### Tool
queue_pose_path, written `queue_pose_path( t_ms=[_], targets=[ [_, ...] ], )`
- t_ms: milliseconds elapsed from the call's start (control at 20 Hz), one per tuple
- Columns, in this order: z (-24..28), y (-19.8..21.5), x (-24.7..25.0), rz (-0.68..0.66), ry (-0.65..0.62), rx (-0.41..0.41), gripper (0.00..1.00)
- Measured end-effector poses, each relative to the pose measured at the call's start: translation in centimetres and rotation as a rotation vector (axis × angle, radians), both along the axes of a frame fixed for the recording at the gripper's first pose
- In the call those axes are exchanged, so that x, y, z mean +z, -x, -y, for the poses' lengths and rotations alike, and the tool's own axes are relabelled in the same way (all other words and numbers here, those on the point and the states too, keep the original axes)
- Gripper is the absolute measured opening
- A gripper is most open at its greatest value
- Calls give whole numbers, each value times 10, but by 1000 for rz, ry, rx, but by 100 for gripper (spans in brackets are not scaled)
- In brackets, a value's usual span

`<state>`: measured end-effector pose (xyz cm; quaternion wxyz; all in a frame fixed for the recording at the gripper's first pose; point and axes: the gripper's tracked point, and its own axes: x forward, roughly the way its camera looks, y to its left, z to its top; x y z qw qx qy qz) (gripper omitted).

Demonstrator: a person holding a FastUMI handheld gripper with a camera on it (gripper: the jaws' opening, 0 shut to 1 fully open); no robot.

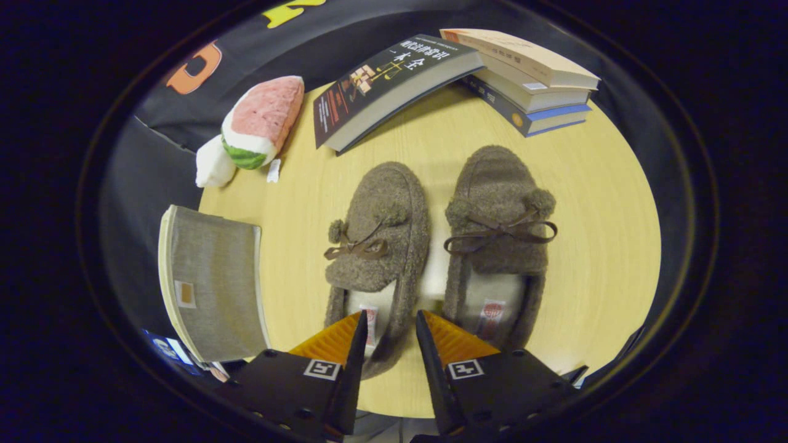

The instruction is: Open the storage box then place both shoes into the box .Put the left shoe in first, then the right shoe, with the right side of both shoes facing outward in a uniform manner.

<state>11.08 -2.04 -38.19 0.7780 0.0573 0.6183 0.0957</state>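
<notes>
Shoes [440, 246] lay side by side on the round worktop [609, 246], toes pointing away from me, heels nearest my tool [389, 323]. My tool was released, its fingers parted with nothing between them but the narrow gap separating the two heels. One fingertip overlapped the heel opening of the left shoe [377, 240] in my view and the other sat at the inner edge of the right shoe [500, 227]; I could not tell whether either was touching.

The storage box [212, 283], a grey fabric thing, stood at the worktop's edge, off to the left of the left shoe and well apart from it. Its lid looked closed to me, so I judged the opening step was not yet done and should come first.

To do it well, I reckoned I should swing away from the shoes toward the box, find the lid's free edge, pinch only that edge and lift it right back so it would not fall shut. After that the left shoe's heel rim seemed the best hold: firm and open.

A watermelon-slice plush [255, 129], a dark book [388, 86] and a stack of books [529, 80] lay beyond the shoes, clear of the path I had in mind.
</notes>
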Motion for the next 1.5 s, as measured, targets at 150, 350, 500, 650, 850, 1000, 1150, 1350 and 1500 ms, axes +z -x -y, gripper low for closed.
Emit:
queue_pose_path(
  t_ms=[150,350,500,650,850,1000,1150,1350,1500],
  targets=[
    [6,-6,-13,-4,66,-2,31],
    [0,-6,-24,-23,54,11,26],
    [-3,-6,-25,-39,10,-9,8],
    [1,-7,-23,-37,9,-13,4],
    [1,1,-9,-45,-9,-21,0],
    [-6,8,17,-32,-50,-30,0],
    [-23,16,55,-12,-112,-39,0],
    [-58,30,112,48,-155,-15,0],
    [-105,45,154,88,-184,39,0]
  ],
)
